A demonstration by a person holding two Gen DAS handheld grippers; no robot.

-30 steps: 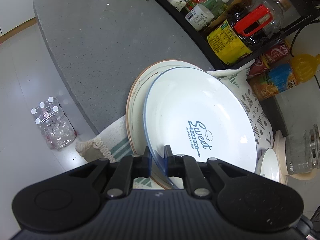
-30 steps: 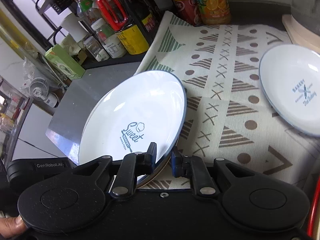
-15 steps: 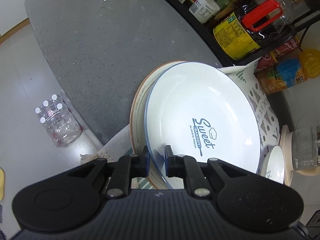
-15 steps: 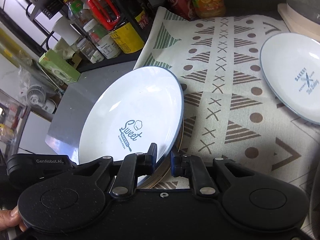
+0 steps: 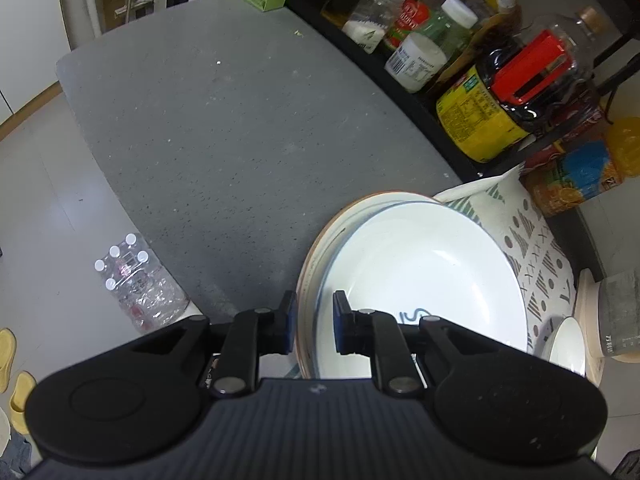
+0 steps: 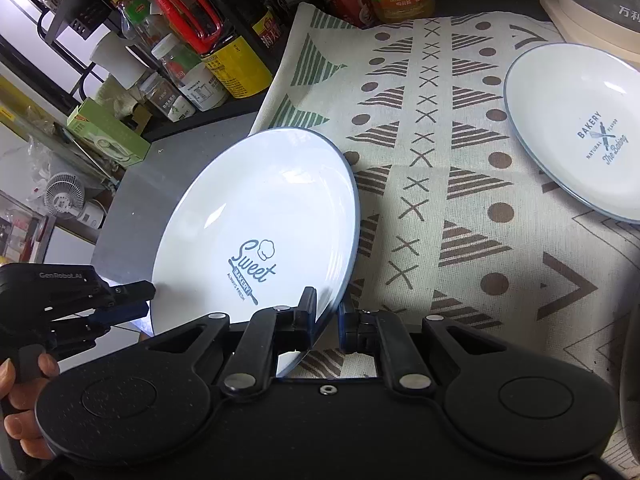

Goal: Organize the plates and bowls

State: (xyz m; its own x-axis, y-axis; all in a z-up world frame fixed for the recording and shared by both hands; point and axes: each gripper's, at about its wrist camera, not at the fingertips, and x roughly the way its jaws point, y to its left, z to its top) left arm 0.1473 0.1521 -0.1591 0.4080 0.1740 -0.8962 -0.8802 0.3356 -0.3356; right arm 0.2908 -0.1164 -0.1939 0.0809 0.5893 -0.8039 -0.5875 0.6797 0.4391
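At plate (image 6: 256,216) rim: right gripper (image 6: 326,320) jaws clamped (left gripper (image 5: 314,322) jaws just opening).

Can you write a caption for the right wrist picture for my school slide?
Right gripper pinches the rim of the Sweet Bakery plate above a patterned cloth.

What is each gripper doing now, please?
Left gripper: open, fingers just widened, plate rims loose between them.
Right gripper: closed on the Sweet plate.
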